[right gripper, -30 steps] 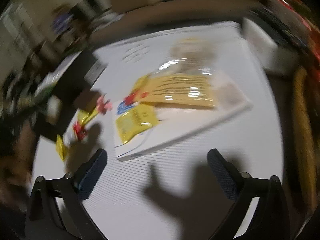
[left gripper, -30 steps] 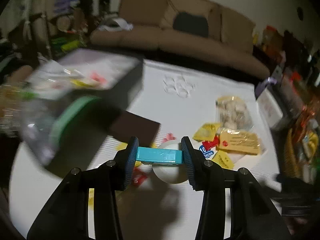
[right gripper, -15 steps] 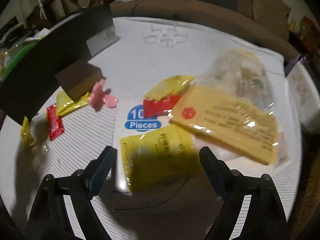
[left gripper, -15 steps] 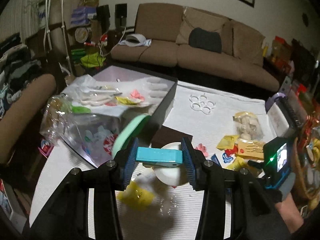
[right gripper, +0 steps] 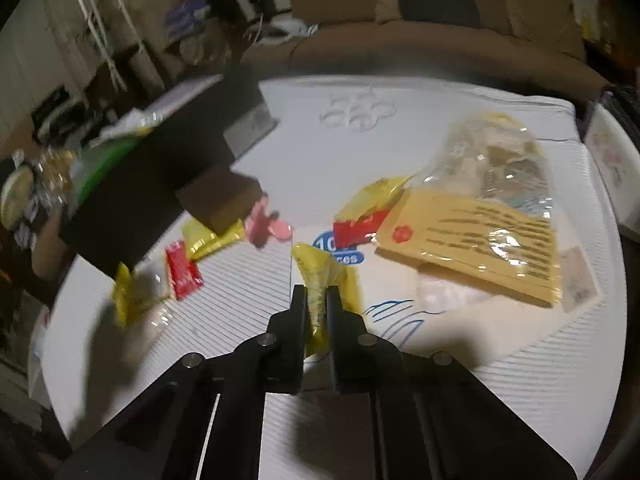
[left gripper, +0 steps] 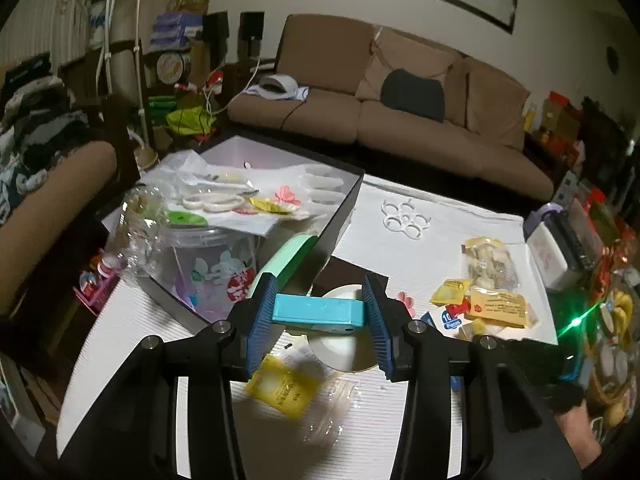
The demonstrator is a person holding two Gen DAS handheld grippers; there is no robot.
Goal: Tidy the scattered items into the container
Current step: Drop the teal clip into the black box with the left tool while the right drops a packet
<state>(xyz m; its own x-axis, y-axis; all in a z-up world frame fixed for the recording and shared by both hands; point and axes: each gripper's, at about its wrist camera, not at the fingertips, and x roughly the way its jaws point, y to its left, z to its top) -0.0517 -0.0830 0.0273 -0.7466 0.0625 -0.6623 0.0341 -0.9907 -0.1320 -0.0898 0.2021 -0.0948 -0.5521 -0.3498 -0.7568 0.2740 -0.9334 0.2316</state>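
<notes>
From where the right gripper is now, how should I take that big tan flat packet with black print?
Grip the tan packet by its near-left corner by the red seal, coming low from the left. It lies flat atop a clear bag, and that corner overhangs the white sheet, so one finger could slip under.

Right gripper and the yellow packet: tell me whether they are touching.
Touching. The right wrist view shows the right gripper shut on the yellow packet, its two black fingers pinching the crumpled foil between them, no gap visible.
</notes>
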